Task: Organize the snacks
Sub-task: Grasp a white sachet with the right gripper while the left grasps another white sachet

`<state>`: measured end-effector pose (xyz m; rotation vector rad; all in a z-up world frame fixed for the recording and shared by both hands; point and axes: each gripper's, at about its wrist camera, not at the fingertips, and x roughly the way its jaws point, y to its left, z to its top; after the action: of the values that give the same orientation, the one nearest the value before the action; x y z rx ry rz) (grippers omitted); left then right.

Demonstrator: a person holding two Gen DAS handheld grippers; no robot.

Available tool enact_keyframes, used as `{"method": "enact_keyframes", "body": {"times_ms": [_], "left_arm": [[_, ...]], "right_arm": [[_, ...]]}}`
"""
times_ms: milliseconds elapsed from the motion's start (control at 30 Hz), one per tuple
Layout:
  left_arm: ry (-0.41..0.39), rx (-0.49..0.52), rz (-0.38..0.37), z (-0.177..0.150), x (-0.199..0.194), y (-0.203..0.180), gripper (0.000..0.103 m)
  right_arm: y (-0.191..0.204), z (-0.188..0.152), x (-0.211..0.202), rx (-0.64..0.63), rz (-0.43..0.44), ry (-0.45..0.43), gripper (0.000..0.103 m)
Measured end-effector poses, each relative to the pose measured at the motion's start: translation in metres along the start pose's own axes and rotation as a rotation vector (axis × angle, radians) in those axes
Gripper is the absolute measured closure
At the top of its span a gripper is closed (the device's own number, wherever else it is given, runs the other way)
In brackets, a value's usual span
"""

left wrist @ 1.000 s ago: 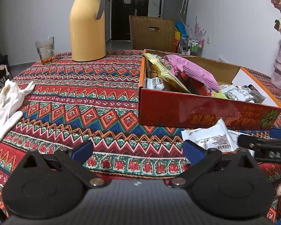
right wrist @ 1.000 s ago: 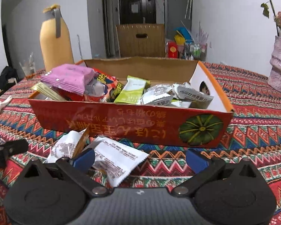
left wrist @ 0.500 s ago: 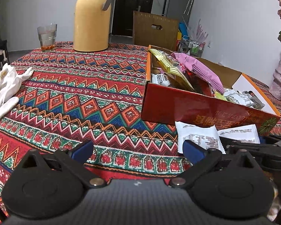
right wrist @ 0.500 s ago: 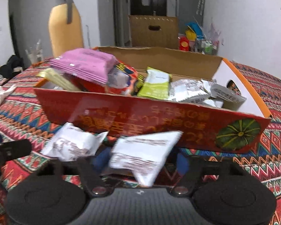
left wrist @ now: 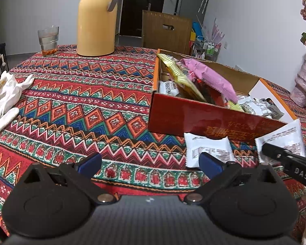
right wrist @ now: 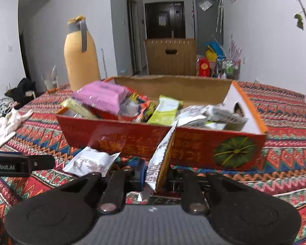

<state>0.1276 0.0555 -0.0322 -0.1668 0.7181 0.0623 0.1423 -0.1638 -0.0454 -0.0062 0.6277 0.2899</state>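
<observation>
The right hand-held gripper (right wrist: 155,175) was clenched on a white snack packet (right wrist: 162,155), holding it on edge, lifted clear of the patterned cloth just in front of the red snack box (right wrist: 132,140). The left hand-held gripper (left wrist: 151,163) stood released, its blue pads wide apart over the cloth with nothing between them. A second white packet (left wrist: 208,151) lay flat on the bench (left wrist: 71,110), against the box's near wall and beside the left gripper's right-hand finger (left wrist: 211,164). The box sat toward the right side of the bench, crowded with snacks: a pink bag (left wrist: 212,79) on top, a gold packet (left wrist: 179,75), a green one (right wrist: 166,112), and several silver-white wrappers whose print was too blurred to read. Farther out, white gloves (left wrist: 4,98) lay at the bench's left edge, with a yellow thermos jug (left wrist: 97,20) and a glass (left wrist: 48,39) near the far edge.
</observation>
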Motion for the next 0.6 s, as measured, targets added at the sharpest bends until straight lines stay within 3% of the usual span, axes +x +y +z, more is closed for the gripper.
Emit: {"method": "enact_keyframes", "body": {"times_ms": [267, 600], "left_arm": [[0.011, 0.041, -0.024, 0.014, -0.002, -0.035, 0.000], [0.101, 0.099, -0.017, 0.018, 0.037, -0.075, 0.000]], "right_arm": [[-0.031, -0.001, -0.020, 0.012, -0.044, -0.062, 0.087], [-0.063, -0.011, -0.016, 0.113, -0.044, -0.099, 0.087]]}}
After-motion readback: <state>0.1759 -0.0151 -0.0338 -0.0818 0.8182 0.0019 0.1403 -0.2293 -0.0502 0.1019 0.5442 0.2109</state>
